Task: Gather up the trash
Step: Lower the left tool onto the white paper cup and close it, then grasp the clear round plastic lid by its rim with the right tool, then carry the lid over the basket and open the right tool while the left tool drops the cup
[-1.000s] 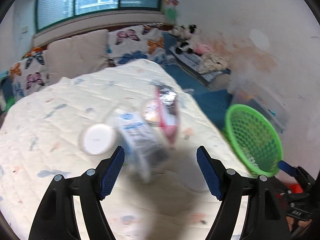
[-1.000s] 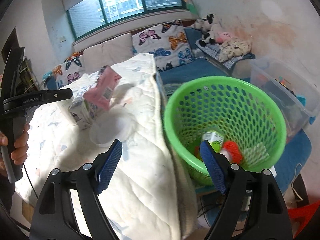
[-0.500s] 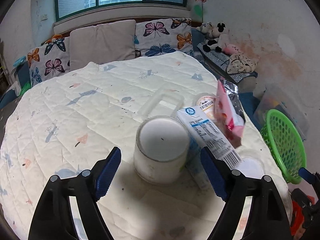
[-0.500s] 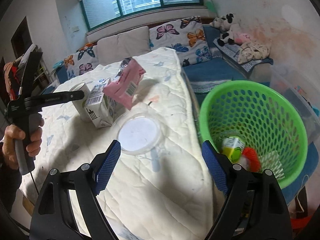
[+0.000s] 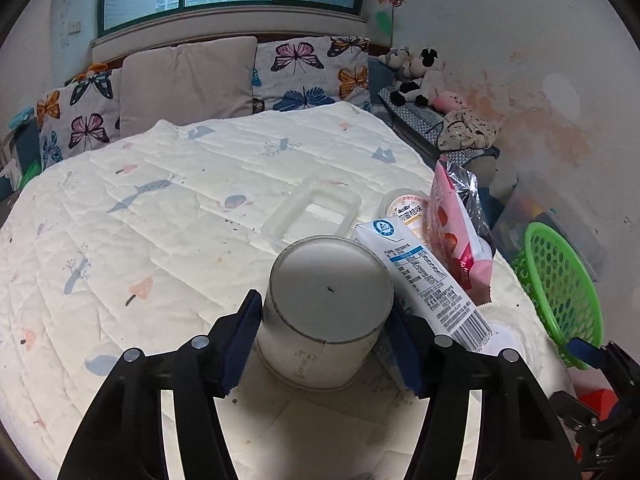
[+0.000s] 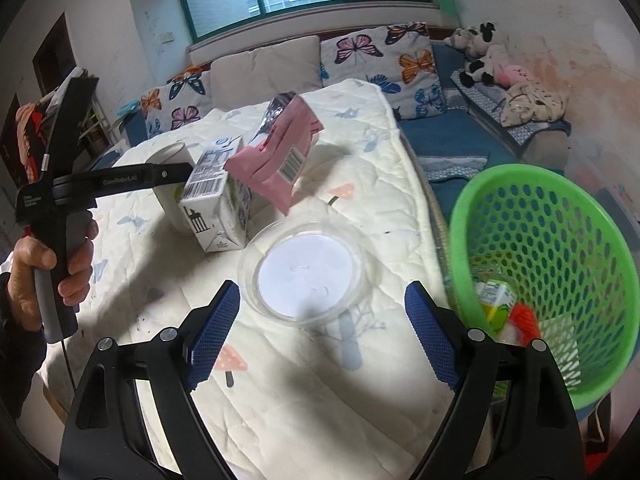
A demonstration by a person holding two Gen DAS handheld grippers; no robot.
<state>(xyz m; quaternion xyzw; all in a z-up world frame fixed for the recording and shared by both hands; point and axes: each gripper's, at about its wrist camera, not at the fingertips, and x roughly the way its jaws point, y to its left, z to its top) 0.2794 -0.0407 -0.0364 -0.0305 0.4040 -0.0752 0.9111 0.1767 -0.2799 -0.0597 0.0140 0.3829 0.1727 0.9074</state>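
1. One upturned white paper cup [image 5: 326, 312].
2. One white milk carton with blue print [image 5: 424, 276].
3. One pink foil snack pouch [image 5: 460, 240].
4. One small sealed yoghurt tub [image 5: 406, 210].
5. Two clear plastic lids: one rectangular [image 5: 316, 210], one round [image 6: 308, 272].
6. One green perforated plastic basket [image 6: 560, 248].
7. Three butterfly-print cushions [image 5: 312, 72].

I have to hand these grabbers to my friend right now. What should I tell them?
Left gripper: jaws closing around the upside-down white cup on the quilt; pads look to be at its sides.
Right gripper: jaws opening, nothing in them, hanging over the clear round lid.
On the quilt beside the cup: milk carton, pink snack bag, small yogurt cup, clear rectangular lid.
Done: green basket beside the bed already holds some trash.
Left: carry the cup to the basket, then everything else.
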